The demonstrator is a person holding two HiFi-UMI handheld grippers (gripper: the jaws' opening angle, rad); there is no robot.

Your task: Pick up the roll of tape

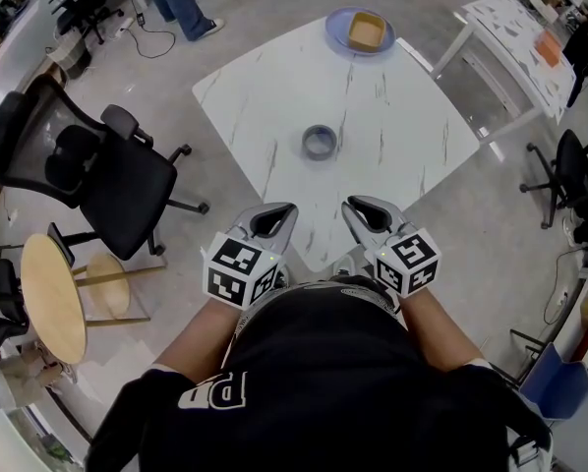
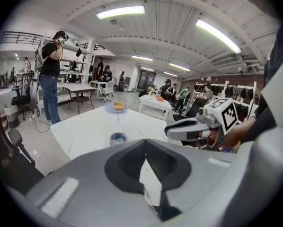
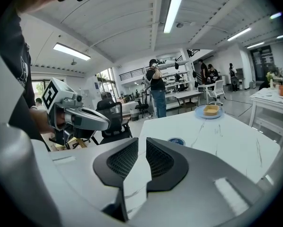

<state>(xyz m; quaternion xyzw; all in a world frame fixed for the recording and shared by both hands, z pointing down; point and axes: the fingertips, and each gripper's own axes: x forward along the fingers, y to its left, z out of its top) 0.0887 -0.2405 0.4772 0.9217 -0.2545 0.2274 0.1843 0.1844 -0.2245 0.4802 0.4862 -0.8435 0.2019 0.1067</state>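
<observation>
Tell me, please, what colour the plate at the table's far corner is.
The plate is light blue, clearest in the head view.

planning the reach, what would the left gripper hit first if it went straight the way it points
Probably the roll of tape: the left gripper points almost at it, with only table between. The left gripper view puts it slightly left of the line, and height is unclear, so it might miss.

Roll of tape [image 1: 320,143]: grey-blue ring, lying flat, hole up, near centre of white marble-pattern table [image 1: 392,136].
</observation>
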